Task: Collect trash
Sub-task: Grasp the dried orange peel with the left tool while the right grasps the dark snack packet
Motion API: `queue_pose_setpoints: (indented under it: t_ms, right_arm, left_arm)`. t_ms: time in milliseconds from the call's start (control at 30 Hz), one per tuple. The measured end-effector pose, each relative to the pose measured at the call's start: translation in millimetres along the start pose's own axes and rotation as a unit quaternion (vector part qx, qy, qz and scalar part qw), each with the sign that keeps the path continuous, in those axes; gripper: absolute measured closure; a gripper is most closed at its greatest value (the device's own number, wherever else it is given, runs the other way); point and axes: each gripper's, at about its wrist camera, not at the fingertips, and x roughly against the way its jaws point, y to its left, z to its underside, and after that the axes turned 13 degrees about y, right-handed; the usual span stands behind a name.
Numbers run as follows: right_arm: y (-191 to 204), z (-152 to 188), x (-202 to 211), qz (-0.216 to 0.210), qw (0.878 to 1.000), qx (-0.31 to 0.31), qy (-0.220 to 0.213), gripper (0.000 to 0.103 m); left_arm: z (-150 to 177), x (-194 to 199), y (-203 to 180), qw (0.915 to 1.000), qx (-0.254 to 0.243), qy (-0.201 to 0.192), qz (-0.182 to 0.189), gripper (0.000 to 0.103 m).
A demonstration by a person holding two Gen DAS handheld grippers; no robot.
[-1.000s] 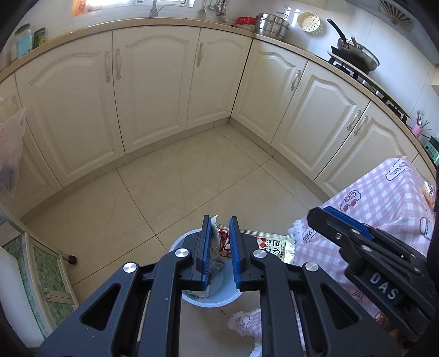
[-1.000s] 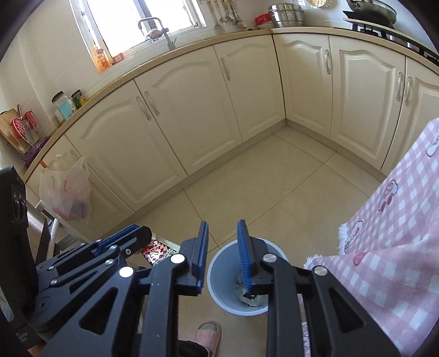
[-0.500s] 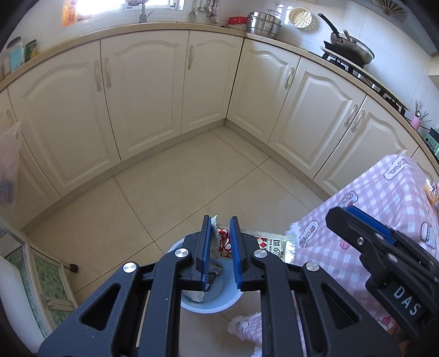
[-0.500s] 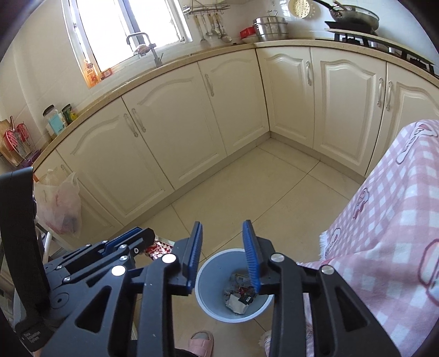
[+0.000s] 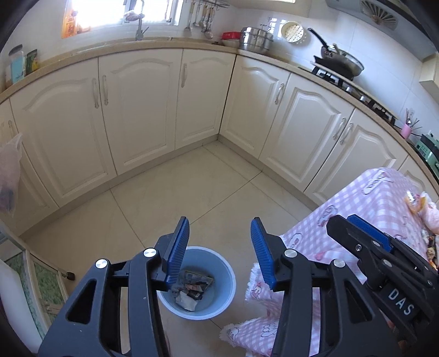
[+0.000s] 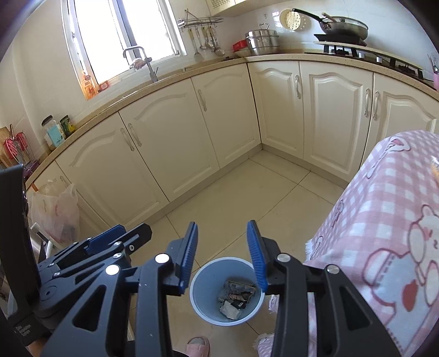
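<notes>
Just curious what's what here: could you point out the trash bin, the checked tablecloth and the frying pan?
Trash bin (image 6: pixel 204 288), right wrist view, inner blue wall.
Checked tablecloth (image 6: pixel 384 208), right wrist view, pink draped side.
Frying pan (image 5: pixel 346 63), left wrist view, its bowl.

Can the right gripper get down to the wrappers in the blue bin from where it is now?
Probably yes: the right gripper, jaws opening and empty, hangs above the open bin; nothing covers the wrappers.

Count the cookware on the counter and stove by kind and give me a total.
Stacked steel pots: 1 stack
Frying pan on the stove: 1
Round perforated strainer on the wall: 1
Total: 3
</notes>
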Motion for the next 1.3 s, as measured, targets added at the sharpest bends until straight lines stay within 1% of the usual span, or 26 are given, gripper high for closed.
queue_pose_setpoints:
  t_ms: [167,233,367,433,533,567,633,733,767,867,933,1033,1100,1233,1267,1300]
  right_arm:
    - [-6.6,6.5,35.8,0.011,1.0,-0.005,-0.025,0.066]
    - [-13.2,9.5,53.9,0.022,0.999,-0.01,-0.037,0.066]
    - [-35.8,20.0,92.0,0.041,0.997,-0.031,-0.064,0.064]
    - [-53.8,28.5,113.7,0.052,0.994,-0.048,-0.078,0.063]
    - [-83.6,41.3,144.3,0.077,0.99,-0.071,-0.094,0.063]
    - [-97.1,47.4,156.4,0.087,0.988,-0.082,-0.1,0.063]
    - [-117.3,57.8,172.9,0.104,0.984,-0.098,-0.108,0.063]
    - [-154.8,77.9,199.2,0.13,0.976,-0.132,-0.118,0.061]
    - [-168.1,85.9,207.8,0.139,0.972,-0.146,-0.122,0.06]
    - [-192.7,104.0,219.9,0.156,0.965,-0.169,-0.125,0.058]
    - [-208.4,113.4,223.2,0.156,0.962,-0.186,-0.123,0.058]
    - [-227.5,122.9,225.3,0.157,0.959,-0.204,-0.12,0.058]
    - [-238.8,127.8,224.2,0.158,0.957,-0.214,-0.115,0.057]
    - [-253.5,135.5,221.7,0.146,0.957,-0.229,-0.102,0.057]
    - [-254.7,135.6,221.4,0.142,0.957,-0.231,-0.1,0.057]
    - [-257.3,134.7,219.8,0.138,0.958,-0.232,-0.096,0.056]
  left_arm:
    - [5.6,30.9,-24.6,0.9993,-0.026,-0.022,0.018,0.057]
    - [8.5,41.8,-36.5,0.9985,-0.04,-0.028,0.026,0.057]
    - [18.4,63.1,-72.9,0.9951,-0.077,-0.04,0.048,0.053]
    - [24.1,69.4,-89.9,0.9929,-0.095,-0.042,0.059,0.05]
    - [34.1,75.1,-122.7,0.988,-0.122,-0.036,0.087,0.049]
    - [39.1,76.5,-136.7,0.9854,-0.135,-0.032,0.099,0.049]
    - [45.5,76.5,-158.7,0.9813,-0.155,-0.025,0.111,0.049]
    - [61.3,74.1,-199.9,0.9731,-0.194,-0.012,0.124,0.049]
    - [64.2,73.4,-208.0,0.971,-0.202,-0.009,0.128,0.049]
    - [79.4,68.8,-245.0,0.9616,-0.237,0.007,0.138,0.049]
    - [88.6,62.9,-269.2,0.9548,-0.261,0.02,0.141,0.049]
    - [99.6,54.6,-292.9,0.9472,-0.285,0.041,0.141,0.048]
    - [104.9,47.5,-307.3,0.944,-0.298,0.047,0.133,0.048]
    - [107.8,39.1,-321.7,0.9422,-0.308,0.053,0.12,0.048]
    - [108.4,37.5,-323.2,0.9418,-0.31,0.055,0.118,0.049]
    - [108.0,35.1,-324.8,0.9419,-0.31,0.059,0.115,0.053]
